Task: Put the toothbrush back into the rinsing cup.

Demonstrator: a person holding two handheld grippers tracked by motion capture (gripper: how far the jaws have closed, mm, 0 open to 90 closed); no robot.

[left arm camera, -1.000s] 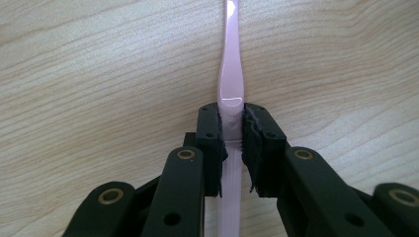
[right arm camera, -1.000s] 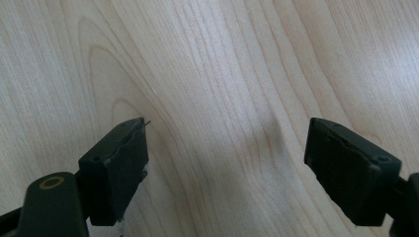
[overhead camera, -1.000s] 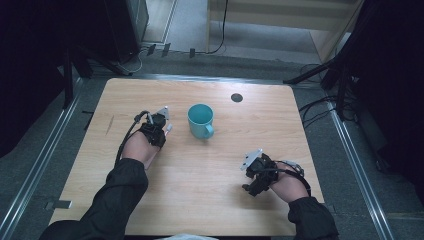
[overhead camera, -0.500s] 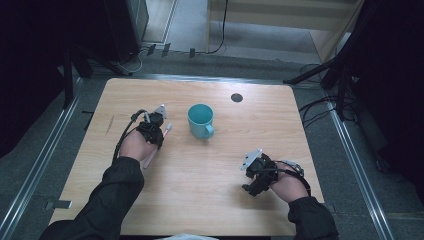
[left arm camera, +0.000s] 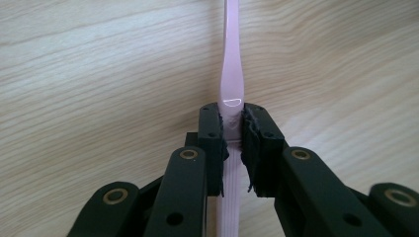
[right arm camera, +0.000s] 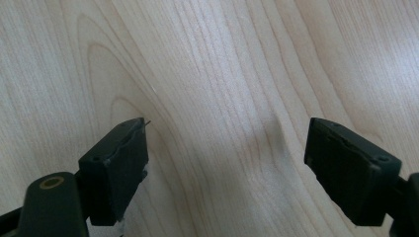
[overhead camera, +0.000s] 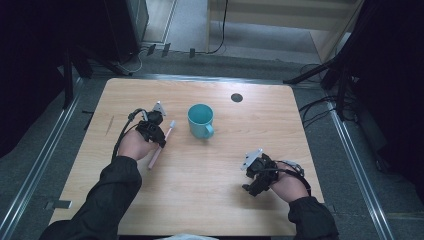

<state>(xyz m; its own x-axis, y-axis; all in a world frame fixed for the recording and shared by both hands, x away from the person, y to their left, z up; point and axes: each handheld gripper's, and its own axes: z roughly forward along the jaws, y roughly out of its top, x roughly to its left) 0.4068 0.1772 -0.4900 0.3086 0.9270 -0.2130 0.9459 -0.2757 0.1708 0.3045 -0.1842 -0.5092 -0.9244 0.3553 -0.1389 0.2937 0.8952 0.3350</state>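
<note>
The left gripper (overhead camera: 159,131) is clamping a pink toothbrush (overhead camera: 161,145) by its handle, the pads pressing on either side of it, as the left gripper view (left arm camera: 231,129) is showing close up. The toothbrush (left arm camera: 230,74) is lying low over the wooden worktop (overhead camera: 210,200), its pale head pointing toward a teal mug (overhead camera: 201,120) that is standing just beside it, near the middle. The right gripper (overhead camera: 250,175) is resting well apart near the front right of the worktop, its jaws standing wide apart over bare wood (right arm camera: 222,143) with nothing between them.
</note>
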